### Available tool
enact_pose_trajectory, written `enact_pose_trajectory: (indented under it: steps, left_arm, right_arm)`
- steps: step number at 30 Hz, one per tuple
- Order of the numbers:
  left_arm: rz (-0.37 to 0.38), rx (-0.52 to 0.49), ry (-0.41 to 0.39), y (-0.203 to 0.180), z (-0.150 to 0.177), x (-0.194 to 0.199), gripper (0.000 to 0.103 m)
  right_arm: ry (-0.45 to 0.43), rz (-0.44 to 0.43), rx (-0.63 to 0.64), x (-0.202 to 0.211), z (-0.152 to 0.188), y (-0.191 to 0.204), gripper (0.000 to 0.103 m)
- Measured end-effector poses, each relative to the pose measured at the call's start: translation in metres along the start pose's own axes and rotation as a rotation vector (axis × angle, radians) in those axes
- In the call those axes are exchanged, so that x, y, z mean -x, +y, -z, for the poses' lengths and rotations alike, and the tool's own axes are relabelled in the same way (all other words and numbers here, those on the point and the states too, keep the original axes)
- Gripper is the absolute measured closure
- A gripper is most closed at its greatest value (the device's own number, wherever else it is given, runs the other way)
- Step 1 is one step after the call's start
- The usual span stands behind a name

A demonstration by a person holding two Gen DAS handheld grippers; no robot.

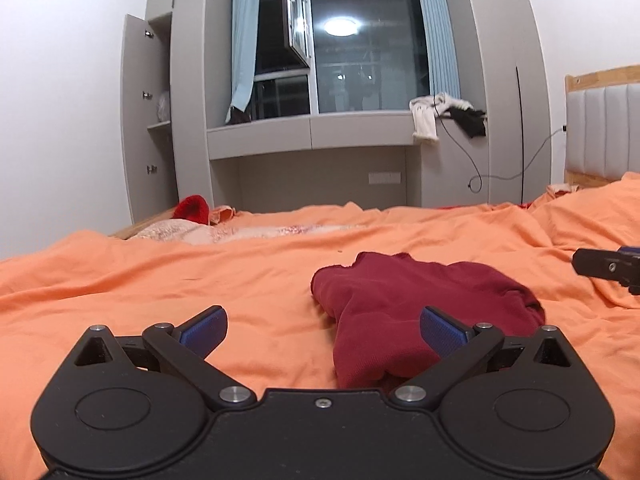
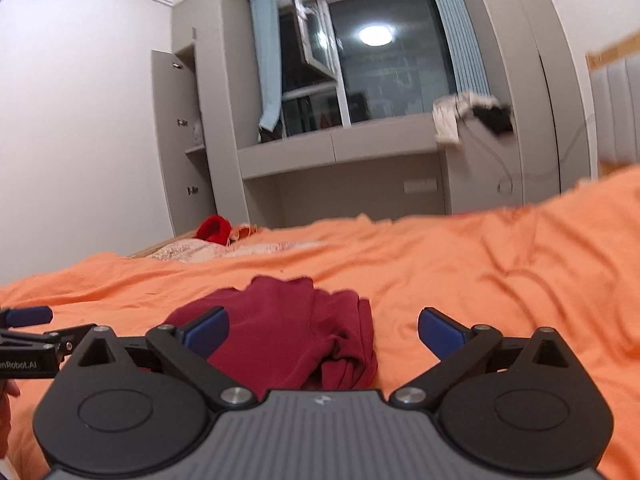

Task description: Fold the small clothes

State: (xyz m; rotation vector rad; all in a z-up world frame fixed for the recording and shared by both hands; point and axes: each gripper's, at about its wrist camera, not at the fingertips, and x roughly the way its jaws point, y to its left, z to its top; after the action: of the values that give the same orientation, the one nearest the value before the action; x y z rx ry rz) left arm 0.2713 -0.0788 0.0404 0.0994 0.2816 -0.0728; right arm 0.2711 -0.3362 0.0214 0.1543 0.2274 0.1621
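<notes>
A dark red garment [image 1: 424,308] lies bunched and partly folded on the orange bed cover [image 1: 160,280]; everything else is placed from that garment. The left gripper [image 1: 323,330] hovers just on the near side of it, its jaws spread wide with nothing between them; its left blue pad [image 1: 204,330] stands over bare cover to the left of the garment, and its right blue pad [image 1: 444,330] stands in front of the garment's near fold, apart from the cloth as far as the view tells. The right gripper [image 2: 323,330] also sits on the near side of the garment, jaws wide and empty; its left pad [image 2: 208,332] overlaps the garment's left edge in the picture, and whether it touches is unclear; its right pad [image 2: 440,332] stands over bare cover to the right of the garment. In the left wrist view the other gripper's black tip shows at the right edge, right of the garment and beyond its near end; in the right wrist view the left gripper's blue pad and black frame show at the left edge, left of the garment. Beyond the garment, at the far left of the bed, lies a bright red knitted item [image 1: 192,208] beside a pale patterned cloth [image 1: 192,234]; farther beyond stands a grey cabinet unit [image 1: 312,132] with a dark window [image 1: 364,48]; white and black clothes [image 1: 444,114] hang from its ledge, beyond and right of the garment.
</notes>
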Motion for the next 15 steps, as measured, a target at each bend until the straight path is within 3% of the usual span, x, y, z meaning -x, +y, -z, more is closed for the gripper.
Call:
enact_pose_trajectory:
  steps: [5,15]
  left_arm:
    - [0.010,0.051,-0.027,0.005,0.006,0.029,0.001]
    - [-0.015,0.082,-0.029,0.013,0.035,0.078,0.001]
  right_arm:
    - [-0.085,0.009,0.043,0.039,0.002,0.009,0.000]
    - [-0.174,0.046,0.075,0.105,0.022,0.026,0.000]
